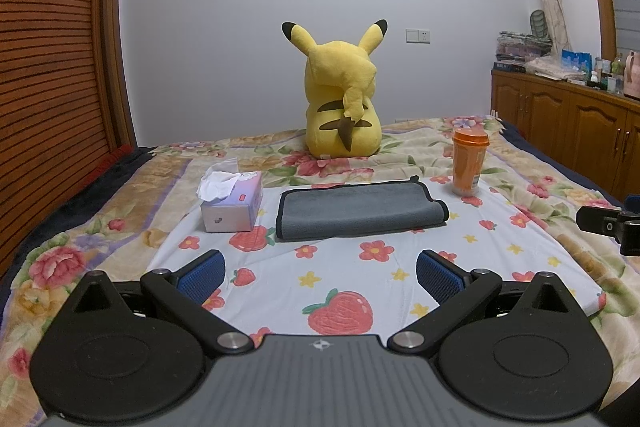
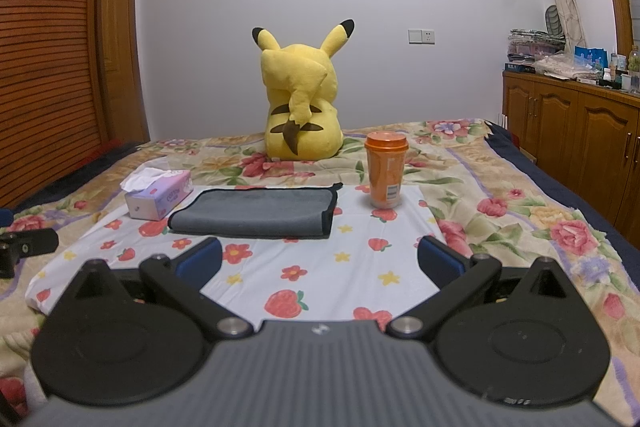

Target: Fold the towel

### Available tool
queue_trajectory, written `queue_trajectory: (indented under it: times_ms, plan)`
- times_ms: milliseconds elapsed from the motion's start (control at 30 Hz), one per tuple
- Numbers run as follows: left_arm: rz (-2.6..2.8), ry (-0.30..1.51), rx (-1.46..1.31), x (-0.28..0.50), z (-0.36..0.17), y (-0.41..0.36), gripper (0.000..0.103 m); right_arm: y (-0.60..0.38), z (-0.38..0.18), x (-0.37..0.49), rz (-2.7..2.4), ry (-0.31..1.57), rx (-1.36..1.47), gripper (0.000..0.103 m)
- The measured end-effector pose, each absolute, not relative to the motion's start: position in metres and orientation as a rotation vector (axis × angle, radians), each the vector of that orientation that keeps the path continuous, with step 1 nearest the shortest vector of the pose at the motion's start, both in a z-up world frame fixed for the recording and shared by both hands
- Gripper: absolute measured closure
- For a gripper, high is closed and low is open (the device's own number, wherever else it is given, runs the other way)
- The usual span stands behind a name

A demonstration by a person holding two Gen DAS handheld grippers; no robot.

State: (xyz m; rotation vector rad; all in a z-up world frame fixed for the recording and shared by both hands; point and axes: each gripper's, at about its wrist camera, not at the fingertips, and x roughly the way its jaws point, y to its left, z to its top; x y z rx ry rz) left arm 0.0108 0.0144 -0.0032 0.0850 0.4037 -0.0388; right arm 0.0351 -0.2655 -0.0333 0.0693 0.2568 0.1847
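Towel (image 1: 360, 211), grey and folded flat, lies ahead of both grippers, apart from their fingertips, on a strawberry-print cloth (image 1: 348, 287). Left gripper (image 1: 320, 273) and right gripper (image 2: 320, 261) both stand spread wide, holding nothing. Beyond the towel sits a yellow plush (image 1: 340, 99).

towel (image 1: 360, 213) – matt grey cloth | cupboard (image 1: 560, 123) – glossy wood | tissue box (image 1: 234, 207) – smooth card
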Motion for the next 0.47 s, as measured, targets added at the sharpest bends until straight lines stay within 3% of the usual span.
queue_trajectory:
  times_ms: [467]
  plan:
    - [-0.04, 0.403, 0.085, 0.0109, -0.0031, 0.0144, 0.0, -0.2655, -0.0333, 0.0345, 0.184, 0.255, 0.07, 0.0]
